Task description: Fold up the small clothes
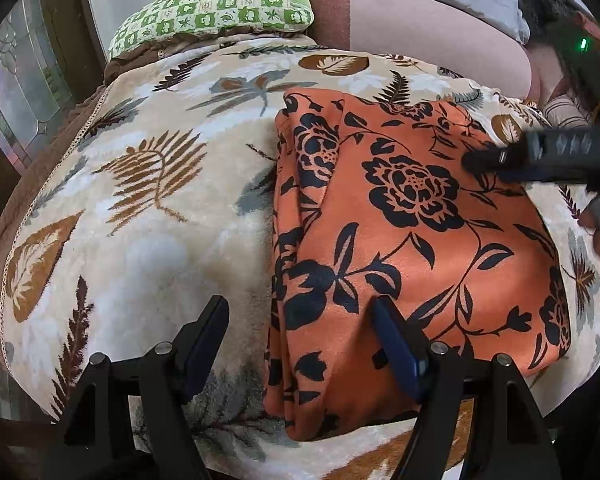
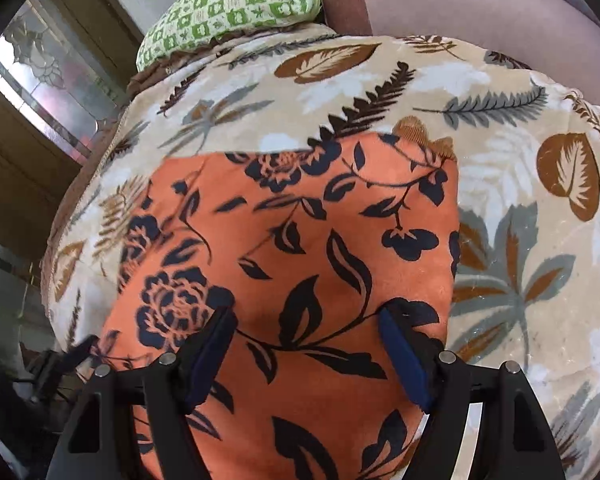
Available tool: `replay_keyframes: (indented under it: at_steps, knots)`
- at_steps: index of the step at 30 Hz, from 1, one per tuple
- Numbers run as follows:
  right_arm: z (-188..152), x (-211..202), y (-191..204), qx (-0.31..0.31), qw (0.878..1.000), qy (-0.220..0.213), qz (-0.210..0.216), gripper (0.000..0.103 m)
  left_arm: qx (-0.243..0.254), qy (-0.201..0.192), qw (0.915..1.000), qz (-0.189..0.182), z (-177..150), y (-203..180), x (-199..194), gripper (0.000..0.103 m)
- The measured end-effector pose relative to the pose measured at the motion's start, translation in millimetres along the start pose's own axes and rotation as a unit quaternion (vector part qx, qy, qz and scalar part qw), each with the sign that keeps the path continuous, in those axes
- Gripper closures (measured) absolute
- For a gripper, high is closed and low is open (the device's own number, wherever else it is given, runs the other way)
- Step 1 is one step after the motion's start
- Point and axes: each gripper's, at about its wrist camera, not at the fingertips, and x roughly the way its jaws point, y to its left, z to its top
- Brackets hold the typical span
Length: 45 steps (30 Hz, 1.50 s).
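Orange floral cloth (image 1: 412, 240) lies folded flat on leaf-print blanket (image 1: 148, 216), green pillow (image 1: 216, 12) behind. Left gripper (image 1: 300, 344) spread wide, nothing in it, at cloth's near-left edge. Right gripper (image 2: 308, 348) released, above cloth, 2 fingers apart.

Beige plush blanket (image 1: 148, 248) printed with brown and grey leaves, spread over a bed. Green-and-cream checked pillow (image 1: 216, 8) at the far end, beside a pinkish cushion (image 1: 420, 20). At left, dark wooden frame with patterned leaded glass (image 2: 40, 76), daylight glowing through.
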Motion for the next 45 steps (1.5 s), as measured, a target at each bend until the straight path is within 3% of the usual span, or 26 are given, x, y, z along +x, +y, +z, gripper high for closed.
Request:
replay_keyframes:
  at_steps: [3,6,7,13,16,20,25,27,31,34,35,36,37,38,40,41,45]
  knots:
    - [8,-4,1,0.000,1.000,-0.014,-0.001,0.025,0.000,0.001,1.0000,0.000,0,0,0,0.028]
    - [9,29,-7,-0.002,1.000,0.026,0.000,0.024,-0.003,0.002,1.0000,-0.004,1,0,1,0.028]
    - [9,31,-9,-0.002,1.000,0.018,0.002,0.024,-0.004,0.002,1.0000,-0.005,1,0,1,0.028]
    - [9,-11,-25,0.049,0.997,-0.024,0.048,0.024,-0.028,-0.019,0.9993,-0.013,-1,15,-11,0.028]
    - [-12,-23,-53,0.097,0.992,-0.030,0.069,0.024,-0.058,-0.033,0.9976,-0.017,-2,30,-16,0.028]
    - [-50,-22,-83,0.160,0.980,-0.015,0.119,0.024,-0.079,-0.022,0.9961,-0.032,2,37,-10,0.028]
    - [-76,1,-83,0.184,0.966,0.017,0.178,0.024,-0.067,-0.005,0.9967,-0.045,7,29,9,0.027]
    - [-75,6,-81,0.182,0.965,0.008,0.187,0.024,-0.067,0.001,0.9964,-0.052,11,30,9,0.027]
    - [-57,5,-88,0.198,0.962,-0.013,0.185,0.023,-0.074,-0.033,0.9947,-0.063,27,35,-8,0.027]
    - [-49,19,-89,0.195,0.964,0.007,0.183,0.023,-0.078,-0.007,0.9950,-0.062,36,34,11,0.026]
    - [-50,25,-86,0.188,0.965,0.016,0.180,0.026,-0.072,0.015,0.9953,-0.063,35,31,24,0.026]
    - [-51,27,-80,0.168,0.972,0.016,0.164,0.034,-0.071,0.021,0.9956,-0.058,34,28,31,0.026]
    - [-52,28,-79,0.158,0.975,0.015,0.155,0.046,-0.070,0.017,0.9959,-0.054,32,25,33,0.026]
    - [-53,29,-77,0.158,0.976,0.017,0.151,0.048,-0.070,0.012,0.9960,-0.055,32,24,33,0.028]
    - [-50,27,-73,0.148,0.979,0.012,0.138,0.057,-0.077,0.022,0.9922,-0.095,33,25,35,0.060]
    - [-48,23,-67,0.132,0.984,0.008,0.123,0.059,-0.077,0.026,0.9909,-0.107,34,24,35,0.062]
    - [-47,-3,-28,0.031,0.998,-0.036,0.043,0.063,-0.057,0.022,0.9940,-0.091,32,17,34,0.063]
